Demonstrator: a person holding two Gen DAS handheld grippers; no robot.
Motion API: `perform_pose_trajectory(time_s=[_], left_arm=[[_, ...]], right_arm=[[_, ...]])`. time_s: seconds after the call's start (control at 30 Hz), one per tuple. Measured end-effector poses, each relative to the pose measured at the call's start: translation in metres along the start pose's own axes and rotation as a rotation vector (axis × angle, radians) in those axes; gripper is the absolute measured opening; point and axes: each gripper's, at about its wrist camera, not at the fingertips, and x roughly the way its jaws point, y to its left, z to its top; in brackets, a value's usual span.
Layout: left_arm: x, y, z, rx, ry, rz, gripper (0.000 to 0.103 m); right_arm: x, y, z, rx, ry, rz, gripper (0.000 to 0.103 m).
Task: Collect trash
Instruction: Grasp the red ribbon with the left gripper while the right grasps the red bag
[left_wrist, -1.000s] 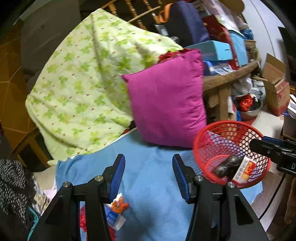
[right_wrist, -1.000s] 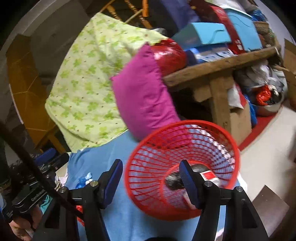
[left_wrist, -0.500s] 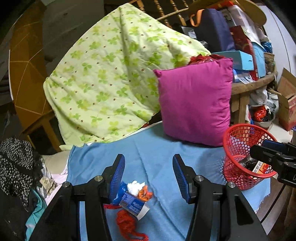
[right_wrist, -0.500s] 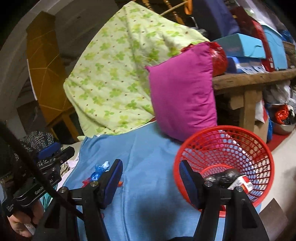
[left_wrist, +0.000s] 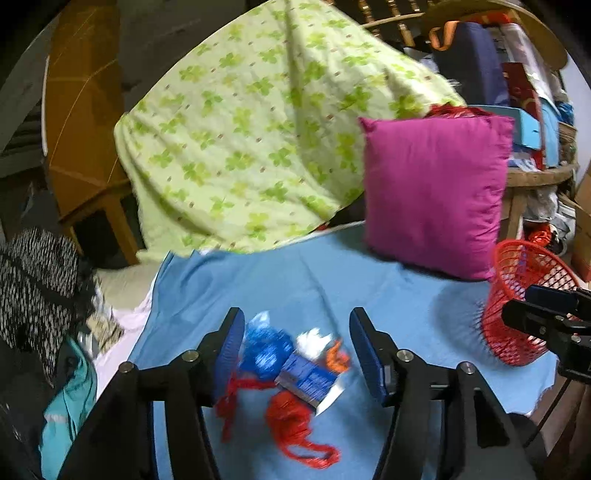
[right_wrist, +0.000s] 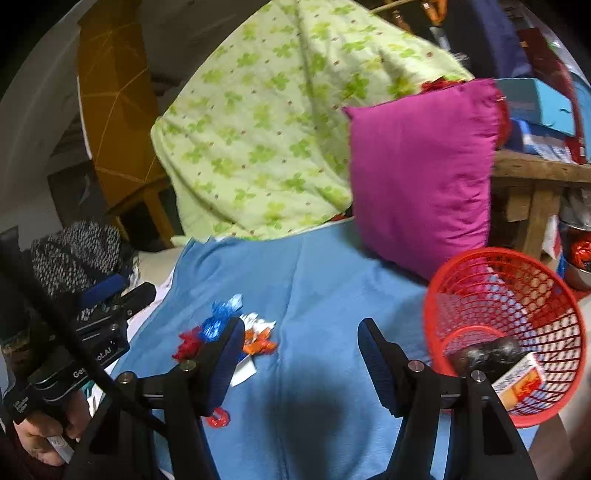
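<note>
1. The left gripper (left_wrist: 296, 343) hangs with its jaws spread wide over a blue cloth (left_wrist: 332, 273), holding nothing; the trash pile (left_wrist: 288, 365) lies on the cloth between its blue pads.
2. The pile is blurred: a crumpled blue wrapper (left_wrist: 264, 350), a blue carton (left_wrist: 308, 380) whose print cannot be read, white and orange scraps and a red string (left_wrist: 295, 428) can be told apart.
3. The right gripper (right_wrist: 298, 347) is also spread wide and holds nothing; its left finger hides part of the pile.
4. A red mesh basket (right_wrist: 554, 295) stands at the cloth's right edge, holding a dark lump (right_wrist: 484, 354) and a small box (right_wrist: 517, 380) with illegible print.
5. On the left gripper's body, seen from the right wrist, the lettering is cut off by a cable.
6. Farther back, a magenta pillow (left_wrist: 436, 192) leans beside a green-patterned quilt (left_wrist: 258, 136).
</note>
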Motion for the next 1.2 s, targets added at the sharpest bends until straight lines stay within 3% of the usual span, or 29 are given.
perform_pose_trajectory(time_s=[0.3, 0.47, 0.63, 0.77, 0.93, 1.07, 1.1, 1.2], left_arm=[[0.054, 0.137, -0.095, -0.213, 0.253, 0.138, 0.062], [0.074, 0.174, -0.129, -0.298, 0.331, 0.104, 0.062], [0.099, 0.184, -0.141, -0.349, 0.367, 0.041, 0.062], [0.124, 0.183, -0.138, -0.38, 0.388, -0.037, 0.062], [0.155, 0.169, -0.126, -0.345, 0.396, -0.108, 0.062], [0.188, 0.16, -0.119, -0.326, 0.407, -0.165, 0.06], [0.198, 0.157, -0.118, -0.325, 0.419, -0.179, 0.058], [0.223, 0.15, -0.122, -0.311, 0.469, -0.209, 0.042]], right_arm=[[0.096, 0.043, -0.044, -0.062, 0.284, 0.128, 0.067], [0.142, 0.07, -0.076, -0.041, 0.406, 0.223, 0.067], [0.187, 0.104, -0.096, 0.0, 0.497, 0.28, 0.067], [0.22, 0.118, -0.107, 0.03, 0.537, 0.242, 0.067], [0.247, 0.119, -0.119, 0.106, 0.569, 0.217, 0.067], [0.253, 0.119, -0.124, 0.116, 0.547, 0.231, 0.044], [0.253, 0.119, -0.125, 0.108, 0.548, 0.239, 0.042], [0.251, 0.119, -0.127, 0.082, 0.533, 0.255, 0.038]])
